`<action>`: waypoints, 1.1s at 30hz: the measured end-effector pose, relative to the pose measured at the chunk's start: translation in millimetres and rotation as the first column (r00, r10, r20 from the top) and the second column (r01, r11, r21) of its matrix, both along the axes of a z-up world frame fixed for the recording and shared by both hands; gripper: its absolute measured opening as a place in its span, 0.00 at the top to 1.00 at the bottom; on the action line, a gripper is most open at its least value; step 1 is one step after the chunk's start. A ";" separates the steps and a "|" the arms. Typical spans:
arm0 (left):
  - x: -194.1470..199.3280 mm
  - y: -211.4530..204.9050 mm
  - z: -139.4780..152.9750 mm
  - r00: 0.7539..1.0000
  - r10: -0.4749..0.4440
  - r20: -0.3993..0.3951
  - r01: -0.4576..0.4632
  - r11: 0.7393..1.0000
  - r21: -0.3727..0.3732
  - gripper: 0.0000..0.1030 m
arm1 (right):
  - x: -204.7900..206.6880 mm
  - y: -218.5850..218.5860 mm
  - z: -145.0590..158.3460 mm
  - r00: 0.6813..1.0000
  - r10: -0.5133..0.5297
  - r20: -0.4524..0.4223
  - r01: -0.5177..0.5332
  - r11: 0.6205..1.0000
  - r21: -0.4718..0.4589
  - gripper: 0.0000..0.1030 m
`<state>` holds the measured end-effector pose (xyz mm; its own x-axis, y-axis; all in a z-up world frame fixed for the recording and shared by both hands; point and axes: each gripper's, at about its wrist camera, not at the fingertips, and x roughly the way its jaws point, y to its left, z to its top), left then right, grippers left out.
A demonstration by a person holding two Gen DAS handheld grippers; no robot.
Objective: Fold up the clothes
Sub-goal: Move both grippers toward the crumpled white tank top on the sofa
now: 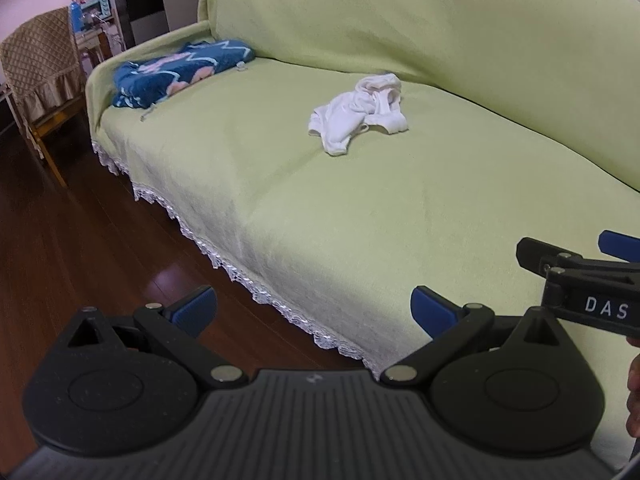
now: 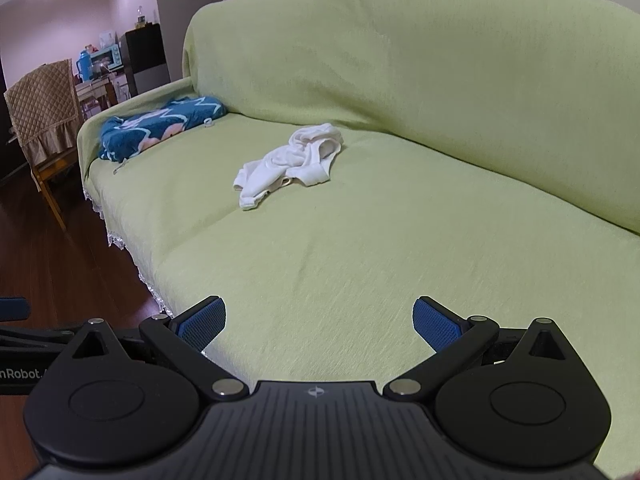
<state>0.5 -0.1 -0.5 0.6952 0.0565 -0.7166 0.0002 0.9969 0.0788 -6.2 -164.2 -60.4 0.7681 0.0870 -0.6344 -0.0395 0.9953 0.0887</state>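
Fingers spread on both: left gripper [image 1: 314,312], right gripper [image 2: 320,322]. 1 white garment [image 2: 290,164], 1 blue blanket [image 2: 156,126] on sofa [image 2: 360,260].

Left gripper [image 1: 314,314] spread wide over sofa [image 1: 280,208] edge, crumpled white garment [image 1: 356,118] well ahead, blue patterned blanket [image 1: 180,70] far left

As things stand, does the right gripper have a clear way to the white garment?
Probably yes: the right gripper is open, and only bare sofa cover lies between it and the crumpled white garment.
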 end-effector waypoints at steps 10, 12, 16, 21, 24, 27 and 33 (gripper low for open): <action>21.0 -3.7 -17.7 0.996 -0.019 -0.082 0.017 0.999 -0.027 0.01 | 11.5 -3.2 -6.5 1.000 -0.004 -0.021 0.004 1.000 0.002 0.01; 27.7 -2.5 -16.4 0.996 -0.023 -0.087 0.021 0.999 -0.025 0.01 | 16.3 -4.6 -8.9 1.000 -0.006 -0.024 0.006 1.000 0.000 0.01; 41.3 -4.5 -22.4 0.996 -0.020 -0.089 0.018 1.000 -0.015 0.01 | 27.8 -8.3 -14.7 0.999 -0.014 -0.032 0.014 1.000 -0.003 0.01; 61.3 -7.8 -28.4 0.995 -0.033 -0.092 0.031 0.999 -0.020 0.01 | 54.7 -18.8 -23.5 0.999 -0.023 -0.044 0.023 1.000 -0.004 0.01; 71.1 -8.8 -30.9 0.995 -0.038 -0.094 0.036 0.999 -0.023 0.01 | 64.3 -20.3 -26.7 0.999 -0.026 -0.047 0.025 1.000 -0.008 0.01; 79.9 -8.4 -32.5 0.995 -0.037 -0.087 0.035 0.999 -0.022 0.01 | 73.4 -20.7 -30.1 0.998 -0.026 -0.049 0.025 1.000 -0.011 0.01; 99.3 -5.3 -29.5 0.997 -0.026 -0.070 0.024 0.999 -0.022 0.01 | 88.9 -17.5 -34.3 0.999 -0.015 -0.045 0.015 1.000 -0.015 0.01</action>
